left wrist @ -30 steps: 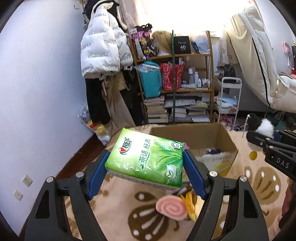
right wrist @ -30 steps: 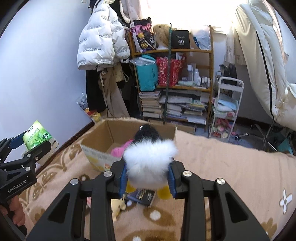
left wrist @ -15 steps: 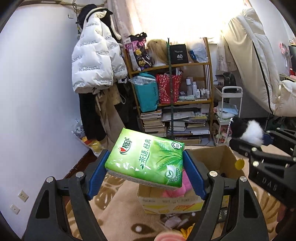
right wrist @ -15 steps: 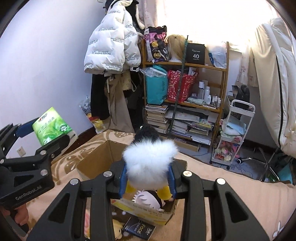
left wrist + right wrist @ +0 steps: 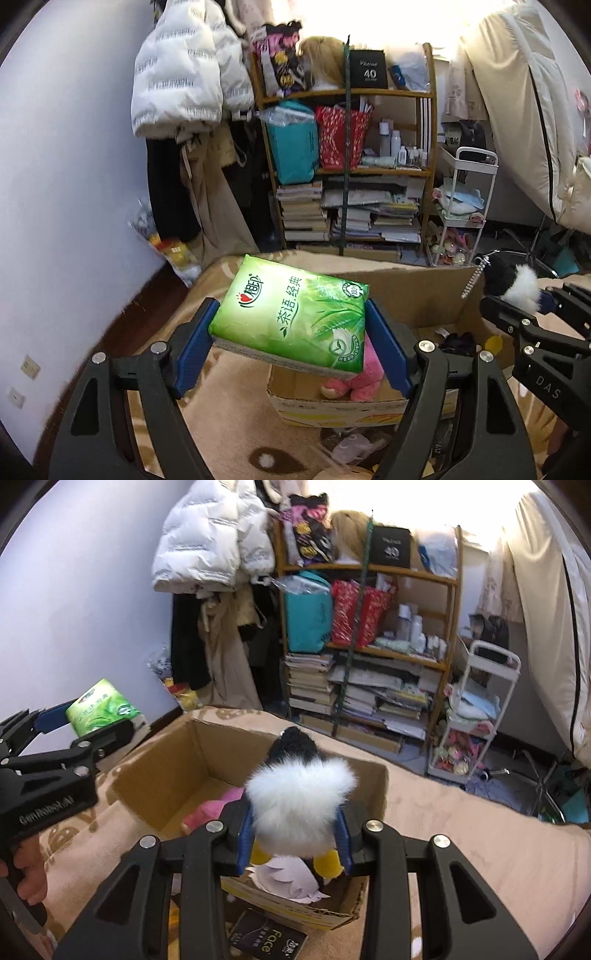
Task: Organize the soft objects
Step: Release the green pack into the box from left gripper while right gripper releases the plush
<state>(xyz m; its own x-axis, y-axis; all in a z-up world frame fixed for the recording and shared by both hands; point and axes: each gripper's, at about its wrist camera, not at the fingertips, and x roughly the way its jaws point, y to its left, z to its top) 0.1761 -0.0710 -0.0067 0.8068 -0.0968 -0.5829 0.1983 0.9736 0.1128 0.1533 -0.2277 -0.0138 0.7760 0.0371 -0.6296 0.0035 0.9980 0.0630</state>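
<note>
Tissues (image 5: 291, 314) clamped in my left gripper (image 5: 291, 339), plush penguin (image 5: 299, 801) pinched in right gripper (image 5: 293, 834); I'd release only once both hang inside the cardboard box (image 5: 162, 760).

A green tissue pack (image 5: 291, 317), printed with leaves and white characters, hangs tilted at centre frame in the left wrist view. A black-and-white fluffy plush (image 5: 299, 794) with yellow feet sits upright at centre in the right wrist view. A pink plush (image 5: 212, 808) lies inside the open cardboard box (image 5: 173, 760).

Black hand-held gripper (image 5: 291, 341) frames, blue pads (image 5: 195, 341), silver screws (image 5: 99, 357)
</note>
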